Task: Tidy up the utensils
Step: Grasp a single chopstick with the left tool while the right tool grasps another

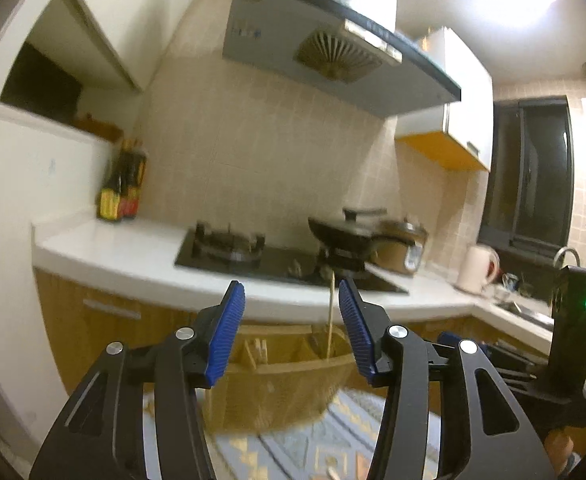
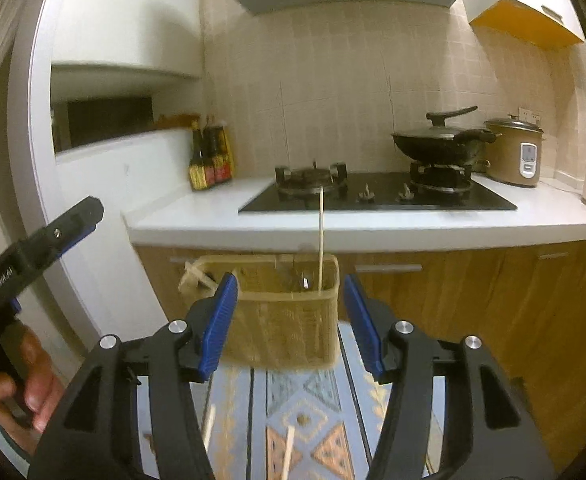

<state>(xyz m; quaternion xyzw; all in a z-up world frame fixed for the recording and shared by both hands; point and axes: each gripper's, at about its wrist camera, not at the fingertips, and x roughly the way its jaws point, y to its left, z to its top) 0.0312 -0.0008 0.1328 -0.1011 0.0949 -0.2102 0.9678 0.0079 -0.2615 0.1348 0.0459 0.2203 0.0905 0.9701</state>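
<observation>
Utensil basket [image 2: 289, 312], one chopstick [image 2: 321, 240] upright in its right compartment.

Both grippers, left [image 1: 292, 320] and right [image 2: 291, 320], hang before the basket, fingers parted, holding nothing, apparently freed for the next pick. More chopsticks [image 2: 289, 452] lie on the patterned tabletop [image 2: 313, 420] at its near edge, awaiting sorting. Left compartment holds pale sticks [image 2: 197, 276], unclear.

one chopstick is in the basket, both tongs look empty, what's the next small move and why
Probably lower the right tongs toward the loose chopstick on the patterned mat and take it. Both tongs stand open with nothing between the pads, only one chopstick stands in the basket, and another stick also lies on the mat.
</observation>
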